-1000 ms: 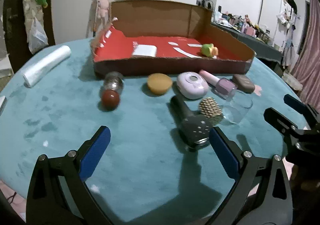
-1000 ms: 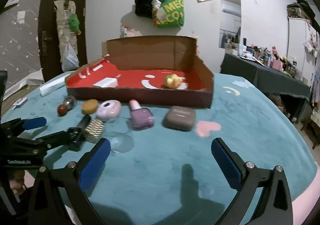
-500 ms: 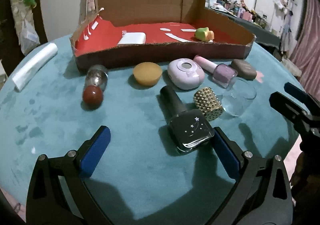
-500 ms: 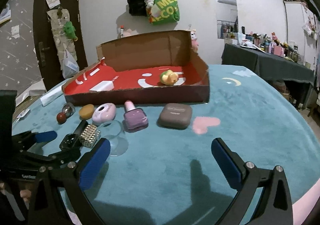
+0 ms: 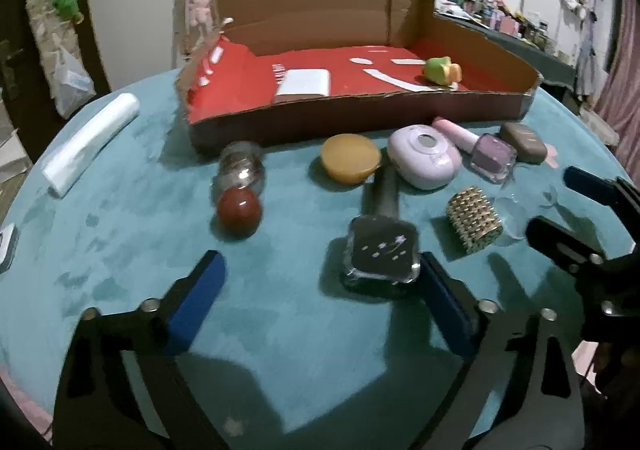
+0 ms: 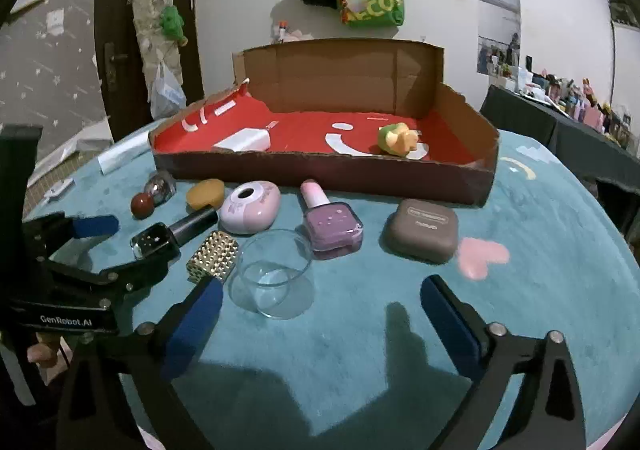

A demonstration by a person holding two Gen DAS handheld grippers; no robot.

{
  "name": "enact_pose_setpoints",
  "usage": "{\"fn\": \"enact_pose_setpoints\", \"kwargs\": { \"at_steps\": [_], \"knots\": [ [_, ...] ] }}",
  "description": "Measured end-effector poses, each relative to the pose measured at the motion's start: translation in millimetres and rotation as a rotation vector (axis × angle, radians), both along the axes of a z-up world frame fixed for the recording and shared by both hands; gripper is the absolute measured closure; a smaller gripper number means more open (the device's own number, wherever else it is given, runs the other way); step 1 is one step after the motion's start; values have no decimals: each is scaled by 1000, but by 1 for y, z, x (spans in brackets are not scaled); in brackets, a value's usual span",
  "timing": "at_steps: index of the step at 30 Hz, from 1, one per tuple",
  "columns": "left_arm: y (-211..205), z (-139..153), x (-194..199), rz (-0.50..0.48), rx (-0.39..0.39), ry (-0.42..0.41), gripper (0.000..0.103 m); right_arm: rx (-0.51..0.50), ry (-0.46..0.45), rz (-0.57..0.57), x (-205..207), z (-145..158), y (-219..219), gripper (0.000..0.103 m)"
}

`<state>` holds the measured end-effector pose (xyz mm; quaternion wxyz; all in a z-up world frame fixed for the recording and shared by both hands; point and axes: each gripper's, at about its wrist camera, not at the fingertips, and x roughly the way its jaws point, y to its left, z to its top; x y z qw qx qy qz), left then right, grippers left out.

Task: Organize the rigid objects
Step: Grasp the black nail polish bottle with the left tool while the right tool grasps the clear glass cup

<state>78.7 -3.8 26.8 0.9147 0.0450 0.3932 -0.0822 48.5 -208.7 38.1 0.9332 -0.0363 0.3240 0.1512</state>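
Left gripper (image 5: 320,294): jaws wide, low over teal table (image 5: 120,250); right pad touching or just beside black nail-polish bottle (image 5: 382,250), lying flat.
Right gripper (image 6: 320,314): jaws wide, holding nothing; clear glass (image 6: 272,274) just ahead.
Box (image 6: 320,170): behind row of items; green-yellow toy (image 6: 396,138) inside.

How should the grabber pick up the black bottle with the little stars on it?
Probably by its square body, squeezing the two flat sides. The black bottle lies on its side, base toward the open left gripper, cap pointing to the box. Come straight forward and low; the gold studded roller sits close on its right.
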Motion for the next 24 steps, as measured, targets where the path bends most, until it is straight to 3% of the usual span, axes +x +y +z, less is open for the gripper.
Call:
{"fn": "enact_pose_setpoints", "kwargs": {
  "at_steps": [6, 9, 10, 12, 24],
  "knots": [
    [-13, 2, 11, -56, -8, 7, 45, 19, 46, 41, 12, -6, 5, 24],
    [-19, 2, 13, -90, -23, 4, 67, 47, 63, 82, 14, -11, 8, 47],
    [-21, 3, 13, -97, -26, 3, 69, 37, 49, 85, 13, -11, 9, 55],
    [-23, 3, 13, -94, -23, 1, 70, 31, 34, 104, 10, -10, 12, 61],
    [-21, 10, 8, -104, -62, -6, 70, 61, 26, 112, 7, -2, 9, 61]
  ]
}}
